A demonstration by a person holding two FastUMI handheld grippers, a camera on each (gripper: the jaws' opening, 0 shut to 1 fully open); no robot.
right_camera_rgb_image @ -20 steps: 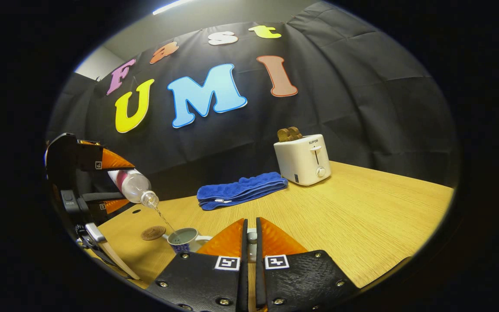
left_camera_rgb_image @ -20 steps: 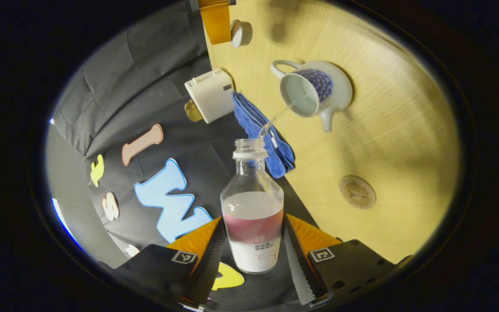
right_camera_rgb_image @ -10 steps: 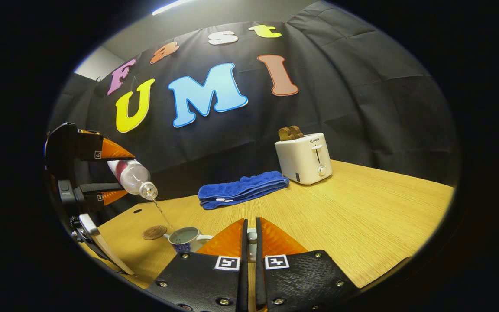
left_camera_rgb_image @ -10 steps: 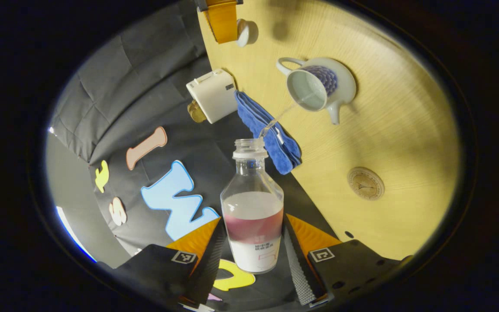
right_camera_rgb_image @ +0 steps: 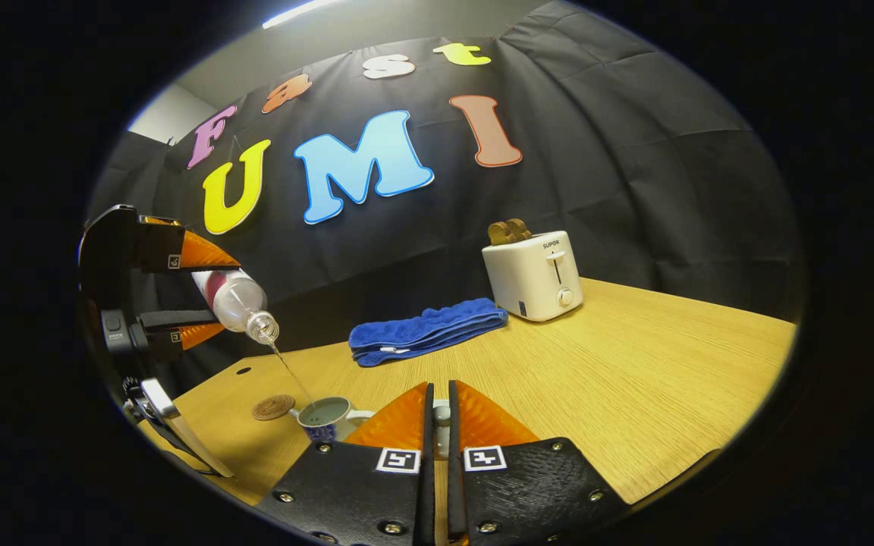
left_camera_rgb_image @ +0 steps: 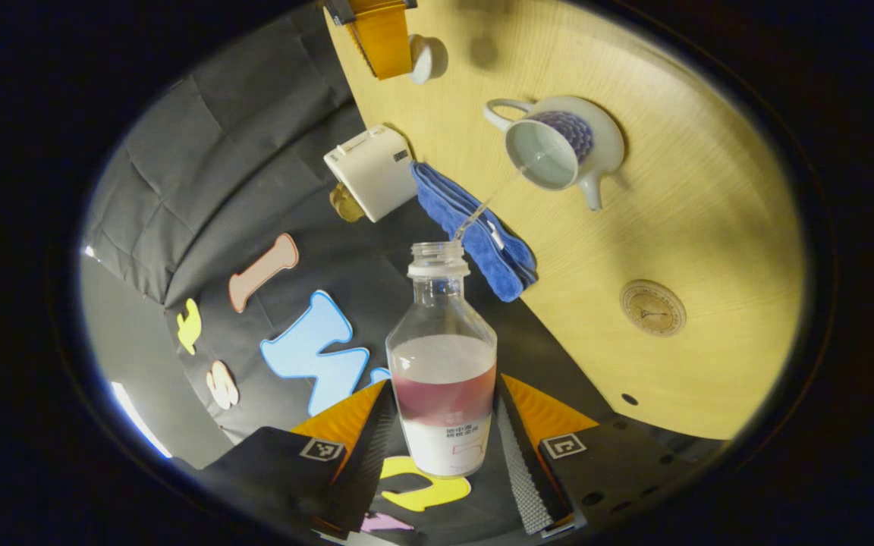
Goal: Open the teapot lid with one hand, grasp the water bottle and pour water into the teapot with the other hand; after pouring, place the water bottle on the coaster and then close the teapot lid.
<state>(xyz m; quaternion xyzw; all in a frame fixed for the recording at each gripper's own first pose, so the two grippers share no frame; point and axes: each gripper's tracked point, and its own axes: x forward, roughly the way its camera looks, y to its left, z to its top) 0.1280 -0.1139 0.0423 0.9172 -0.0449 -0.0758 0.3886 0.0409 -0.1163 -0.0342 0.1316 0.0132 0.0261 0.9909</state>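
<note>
Left tool (left_camera_rgb_image: 443,425) clenches the tilted water bottle (left_camera_rgb_image: 443,379), neck aimed at the open teapot (left_camera_rgb_image: 554,148) on the bench (left_camera_rgb_image: 710,212); coaster (left_camera_rgb_image: 652,308) lies near; right tool (right_camera_rgb_image: 437,413) grips the lid (right_camera_rgb_image: 441,413).

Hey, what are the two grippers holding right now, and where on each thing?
The left gripper clamps the water bottle around its lower body, at the label. The right gripper pinches the small white teapot lid, mostly hidden between its fingers.
</note>
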